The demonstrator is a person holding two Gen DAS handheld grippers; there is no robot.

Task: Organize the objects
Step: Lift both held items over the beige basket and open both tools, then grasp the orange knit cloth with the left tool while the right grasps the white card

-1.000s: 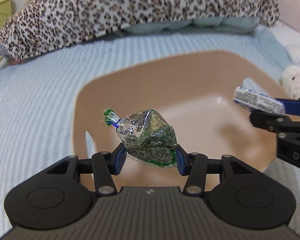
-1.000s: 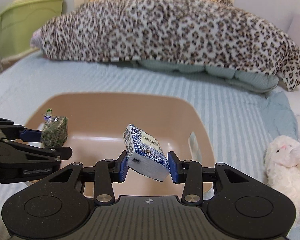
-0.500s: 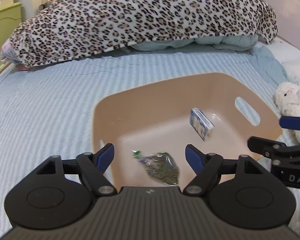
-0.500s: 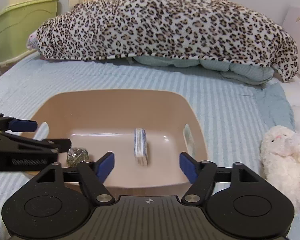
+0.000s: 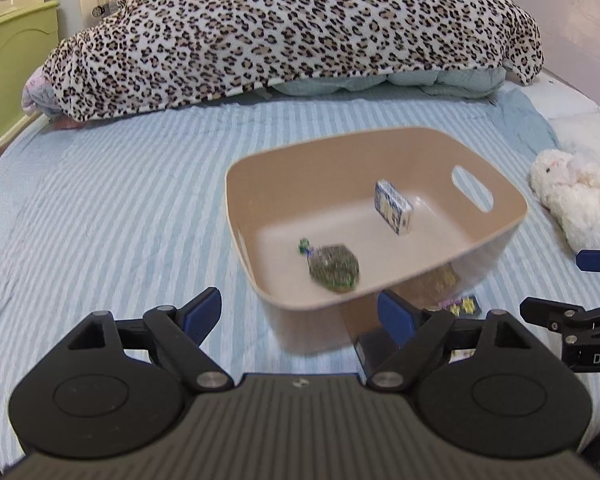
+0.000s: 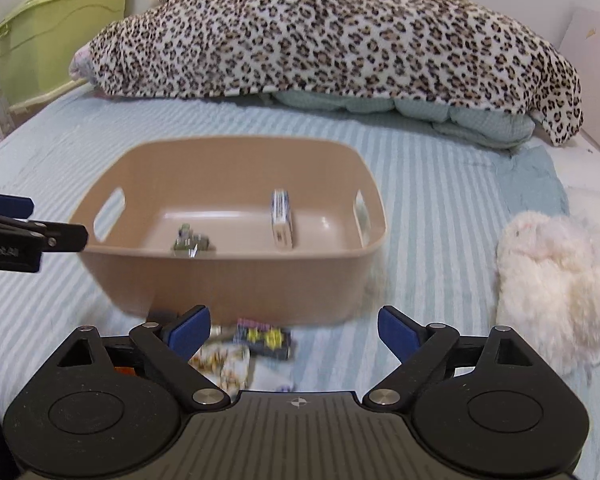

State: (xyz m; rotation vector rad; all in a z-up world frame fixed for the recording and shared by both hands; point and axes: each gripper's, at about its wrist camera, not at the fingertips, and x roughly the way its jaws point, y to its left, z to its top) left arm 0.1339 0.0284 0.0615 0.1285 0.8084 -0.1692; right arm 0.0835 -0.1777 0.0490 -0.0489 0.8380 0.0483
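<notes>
now both my tongs gape wide and hold nothing, the left gripper (image 5: 300, 312) and right gripper (image 6: 294, 328) short of the tan bin (image 6: 236, 280). inside it the clear knotted bag of green herbs (image 5: 334, 269) lies on the floor, well apart from the blue-and-white patterned box (image 5: 394, 207) standing on edge.

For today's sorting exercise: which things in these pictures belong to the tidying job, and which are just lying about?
Part of the job:
- tan basket
- herb bag
- blue-and-white box
- small packets in front of the basket
- left gripper and right gripper, both open

Lying about:
- leopard blanket
- white plush toy
- green bin
- striped bedsheet
</notes>
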